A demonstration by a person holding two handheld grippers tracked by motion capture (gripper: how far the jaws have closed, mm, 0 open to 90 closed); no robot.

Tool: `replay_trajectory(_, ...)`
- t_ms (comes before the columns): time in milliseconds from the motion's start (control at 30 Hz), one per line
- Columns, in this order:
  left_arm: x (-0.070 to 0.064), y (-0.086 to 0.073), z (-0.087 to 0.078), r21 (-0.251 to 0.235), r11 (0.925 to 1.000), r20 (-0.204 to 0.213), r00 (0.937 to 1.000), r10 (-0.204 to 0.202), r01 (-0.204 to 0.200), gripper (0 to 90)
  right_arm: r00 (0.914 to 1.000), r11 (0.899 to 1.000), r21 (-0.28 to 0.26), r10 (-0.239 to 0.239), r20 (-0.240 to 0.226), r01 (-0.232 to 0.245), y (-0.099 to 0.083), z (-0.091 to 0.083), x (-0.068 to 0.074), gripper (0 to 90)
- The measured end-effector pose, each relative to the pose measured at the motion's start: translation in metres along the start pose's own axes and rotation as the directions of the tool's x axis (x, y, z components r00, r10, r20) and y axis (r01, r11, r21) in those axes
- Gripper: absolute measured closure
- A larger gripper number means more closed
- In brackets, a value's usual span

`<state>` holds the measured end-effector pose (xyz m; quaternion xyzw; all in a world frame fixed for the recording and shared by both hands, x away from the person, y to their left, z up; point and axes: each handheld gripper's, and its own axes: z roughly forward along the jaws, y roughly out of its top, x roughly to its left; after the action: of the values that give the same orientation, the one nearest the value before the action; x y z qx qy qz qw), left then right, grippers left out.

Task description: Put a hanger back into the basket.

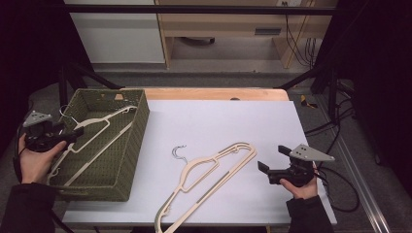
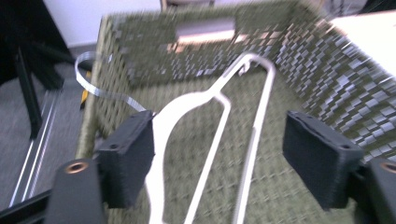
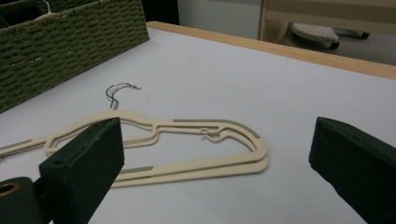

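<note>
My right gripper (image 1: 272, 165) stood wide open with nothing between its jaws, low over the white table (image 1: 218, 121), near the right edge. Just left of it lay the hangers (image 1: 214, 179), which in the right gripper view (image 3: 187, 144) looked like two cream ones stacked flat, their wire hook (image 1: 179, 151) pointing toward the far left. My left gripper (image 1: 73, 132) was also open, hovering over the left rim of the basket (image 1: 138, 126); one pad sat close beside the hanger in the basket (image 2: 210, 140), though the blur kept me from telling whether it touched.

I judged the hangers light, thin and stiff, with smooth plastic that could slip between the pads. Lying flat on the table, they gave little to get under, so I thought the best hold would be across a shoulder arm or the straight bottom bar near the right end, pinching both together. The hook seemed too thin and springy to trust.

The woven green basket held one pale hanger, lying slantwise along its length, hook toward the far left corner, with room left beside it.
</note>
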<state>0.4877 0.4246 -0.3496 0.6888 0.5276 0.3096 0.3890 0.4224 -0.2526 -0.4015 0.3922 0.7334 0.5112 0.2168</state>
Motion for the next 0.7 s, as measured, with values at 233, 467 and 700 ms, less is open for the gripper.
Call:
replay_trajectory(233, -0.033, 0.016, -0.024, -0.125, 0.9919, 0.109, 0.9934, 0.037, -0.023, 14.3, 1.0, 1.0, -0.009, 0.004, -0.002, -0.004, 0.002, 0.0, 0.002, 3.6)
replay_trajectory(467, -0.075, 0.018, -0.042, -0.213, 0.9768, 0.216, 0.974, 0.069, -0.022, 11.7, 0.9993, 0.999, -0.029, 0.033, -0.016, -0.033, 0.007, 0.0, 0.005, 2.1)
replay_trajectory(700, -0.119, 0.008, -0.045, -0.238, 0.9685, 0.306, 0.9409, 0.146, -0.073, 10.6, 0.9986, 0.997, -0.058, 0.053, -0.007, -0.053, 0.012, 0.004, 0.013, 0.4)
